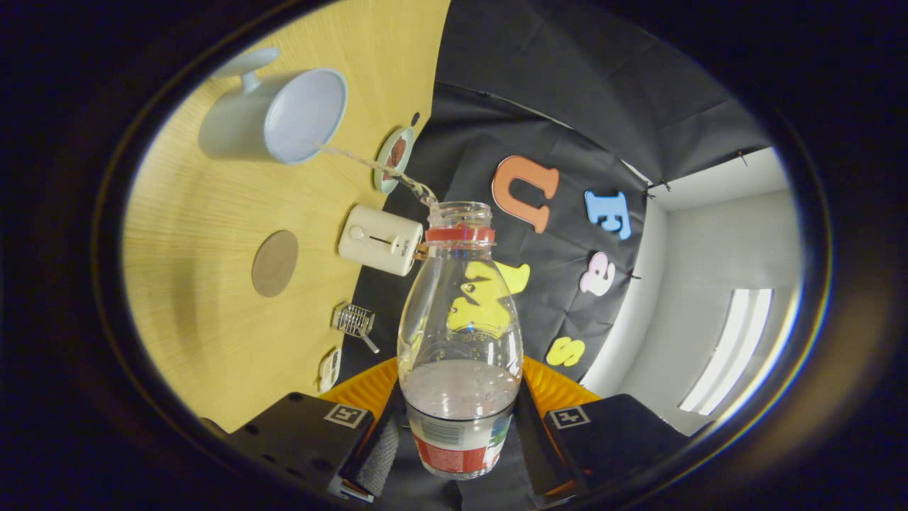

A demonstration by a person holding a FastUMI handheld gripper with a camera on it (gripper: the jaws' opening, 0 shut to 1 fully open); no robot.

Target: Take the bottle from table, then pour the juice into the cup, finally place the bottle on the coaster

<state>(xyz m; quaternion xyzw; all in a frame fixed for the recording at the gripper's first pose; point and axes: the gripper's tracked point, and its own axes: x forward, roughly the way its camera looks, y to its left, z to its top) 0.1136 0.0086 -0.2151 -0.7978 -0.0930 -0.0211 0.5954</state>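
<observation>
Gripper clamps one bottle, base hidden between fingers; thin juice stream runs toward 10 o'clock into one cup. One coaster on bench, 9 o'clock.

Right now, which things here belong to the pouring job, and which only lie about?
Job: bottle, held in the claw; stream running from the bottle into the cup; round coaster.
Lying about: cream box, small dish, wire piece.

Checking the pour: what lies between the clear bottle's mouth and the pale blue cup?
In the gripper view, a thin clear stream spans it, crossing before a small round dish.
</observation>
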